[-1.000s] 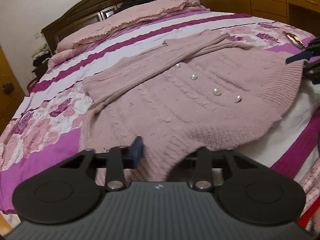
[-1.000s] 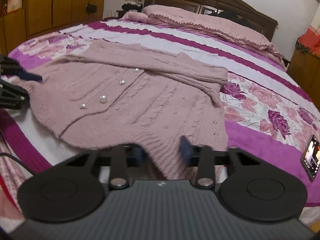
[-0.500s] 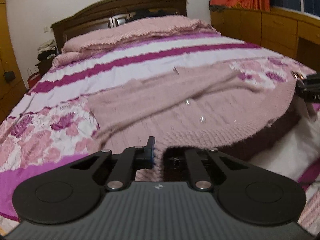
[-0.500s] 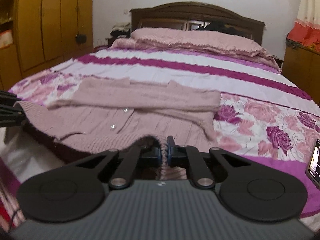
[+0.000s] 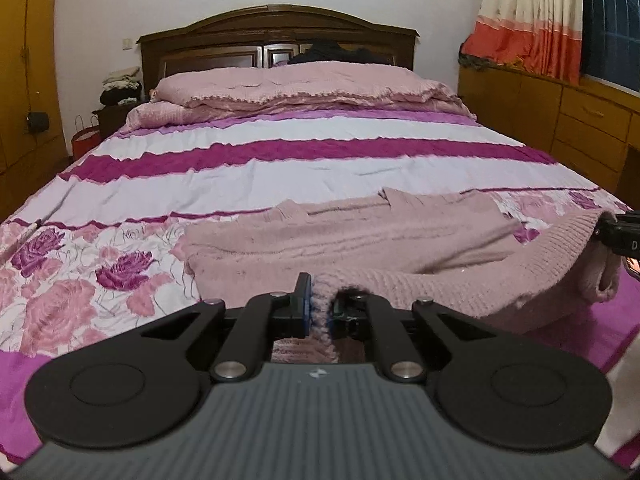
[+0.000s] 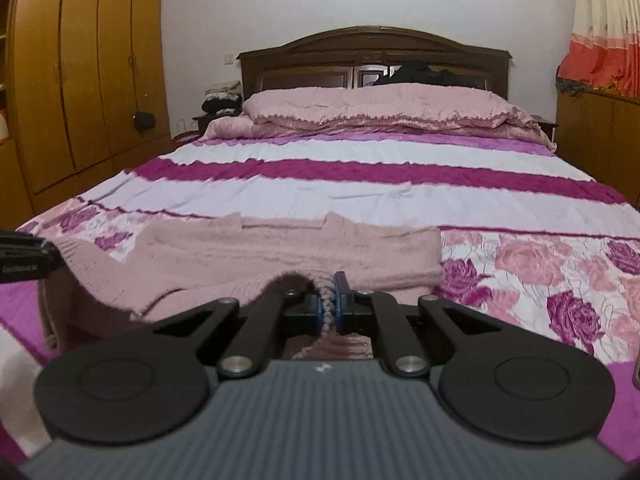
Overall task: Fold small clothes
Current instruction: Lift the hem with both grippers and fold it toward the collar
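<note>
Nearest, at six o'clock in the left wrist view: my left gripper (image 5: 318,312) has its fingers clamped on a pinch of ribbed hem of the pink knit cardigan (image 5: 360,240). The jaws have just been closing, and wool is bunched between the pads. In the right wrist view my right gripper (image 6: 328,306) is likewise closed on the hem, knit squeezed between the blue pads.

Between the two grips the hem hangs in a slack curve, lifted off the bed (image 5: 240,168), with a dark hollow beneath it. I judge the knit soft, thick, stretchy and light; it sags rather than holds a line. It looks unlikely to slip from the pads, but pulling the hands apart would stretch the ribbing. The hem corners look the sound places to hold.

Further out, toward twelve o'clock, the rest of the cardigan lies flat on the flowered band of the bedspread, sleeves folded across the body. Buttons are not visible from here.

Beyond, at twelve o'clock: striped bedspread, a pink quilt (image 6: 380,108), the headboard (image 6: 372,48).
</note>
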Demonstrator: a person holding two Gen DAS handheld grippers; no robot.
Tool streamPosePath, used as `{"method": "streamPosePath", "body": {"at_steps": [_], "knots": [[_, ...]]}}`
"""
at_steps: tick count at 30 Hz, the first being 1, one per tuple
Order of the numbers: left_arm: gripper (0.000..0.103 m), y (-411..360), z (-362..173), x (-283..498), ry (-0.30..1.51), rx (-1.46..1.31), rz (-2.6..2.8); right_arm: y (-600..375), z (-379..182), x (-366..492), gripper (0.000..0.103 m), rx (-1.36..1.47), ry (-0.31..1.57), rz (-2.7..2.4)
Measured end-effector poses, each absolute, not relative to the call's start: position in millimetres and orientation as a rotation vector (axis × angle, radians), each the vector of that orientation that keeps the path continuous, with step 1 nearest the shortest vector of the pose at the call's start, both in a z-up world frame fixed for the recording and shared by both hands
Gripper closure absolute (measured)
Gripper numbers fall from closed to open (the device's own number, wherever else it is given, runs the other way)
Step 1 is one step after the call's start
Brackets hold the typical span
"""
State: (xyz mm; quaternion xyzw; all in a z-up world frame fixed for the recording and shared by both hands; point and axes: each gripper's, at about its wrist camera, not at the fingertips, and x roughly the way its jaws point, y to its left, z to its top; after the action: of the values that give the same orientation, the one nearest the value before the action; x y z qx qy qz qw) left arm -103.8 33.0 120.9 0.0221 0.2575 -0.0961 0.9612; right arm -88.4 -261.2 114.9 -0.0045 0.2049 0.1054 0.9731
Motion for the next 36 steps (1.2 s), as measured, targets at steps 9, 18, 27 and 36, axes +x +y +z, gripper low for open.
{"method": "streamPosePath", "body": {"at_steps": [9, 18, 27, 36], "knots": [[0.096, 31, 138, -68, 0.449, 0.046, -0.166, -257, 130, -53, 0.095, 0.007, 0.376, 0.176], [0.096, 21, 155, -23, 0.396, 0.09, -0.161, -252, 141, -13, 0.095, -0.026, 0.352, 0.122], [0.096, 22, 143, 28, 0.428, 0.095, -0.113, -243, 133, 42, 0.095, -0.036, 0.374, 0.111], [0.096, 33, 91, 97, 0.552, 0.062, -0.06, -224, 87, 95, 0.095, -0.128, 0.444, 0.091]]}}
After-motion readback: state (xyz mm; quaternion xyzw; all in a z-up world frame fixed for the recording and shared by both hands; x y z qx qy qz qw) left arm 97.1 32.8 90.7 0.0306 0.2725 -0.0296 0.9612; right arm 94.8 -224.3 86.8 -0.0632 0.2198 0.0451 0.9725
